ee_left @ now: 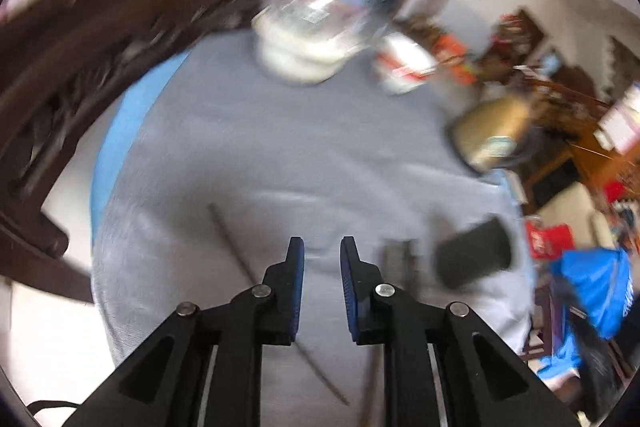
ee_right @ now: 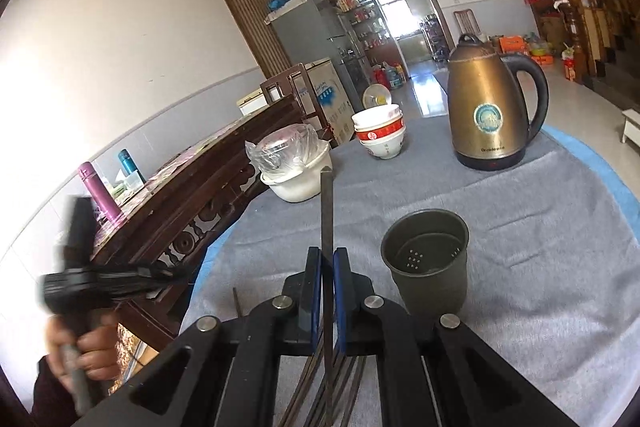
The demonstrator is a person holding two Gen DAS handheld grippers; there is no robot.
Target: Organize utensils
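Note:
In the right wrist view my right gripper [ee_right: 328,255] is shut on one dark chopstick [ee_right: 327,211], which stands upright between the blue pads. Several more chopsticks [ee_right: 320,391] lie fanned out on the grey cloth beneath it. A dark metal holder cup [ee_right: 426,267] with a perforated bottom stands just to its right, showing nothing inside. The left wrist view is blurred. There my left gripper [ee_left: 322,247] hangs open over the cloth with nothing between its pads. A loose chopstick [ee_left: 240,259] lies under its left finger, and the cup [ee_left: 476,259] is to its right.
A bronze kettle [ee_right: 488,107], stacked red-and-white bowls [ee_right: 378,135] and a white bowl with a plastic-wrapped dish [ee_right: 296,171] stand at the far side of the round table [ee_right: 560,227]. A dark carved wooden bench [ee_right: 192,203] borders the left. A hand [ee_right: 94,351] holds the left gripper there.

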